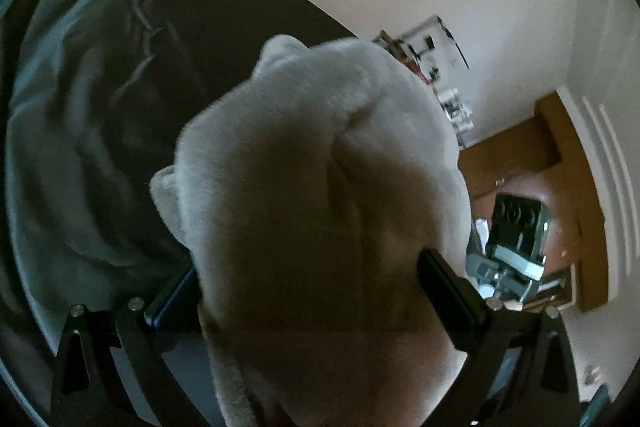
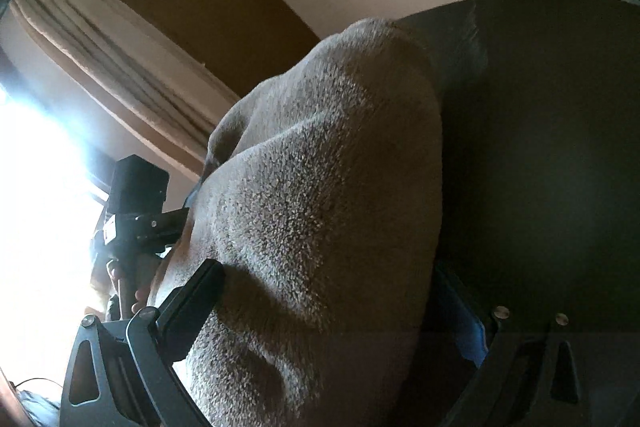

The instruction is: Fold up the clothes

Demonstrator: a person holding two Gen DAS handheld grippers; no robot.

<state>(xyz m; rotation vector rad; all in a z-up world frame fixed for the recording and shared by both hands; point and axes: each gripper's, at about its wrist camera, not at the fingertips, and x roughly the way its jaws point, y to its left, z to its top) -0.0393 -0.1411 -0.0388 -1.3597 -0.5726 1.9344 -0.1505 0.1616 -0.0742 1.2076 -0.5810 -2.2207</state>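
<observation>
A thick beige towel (image 1: 320, 167) is held bunched btwn both tools, filling the centre of each view. The left tool (image 1: 316, 291) is clenched on a wad of it; the right tool (image 2: 320, 303) is likewise clamped on terry pile. No surface is seen below; only a wall, a door frame at the right of the left view, and a dark cloth w/ a teal garment (image 1: 72, 107) at the upper left. Risks, as judged: the bulky wad could slip out, or uneven grips could skew the fold edge.
</observation>
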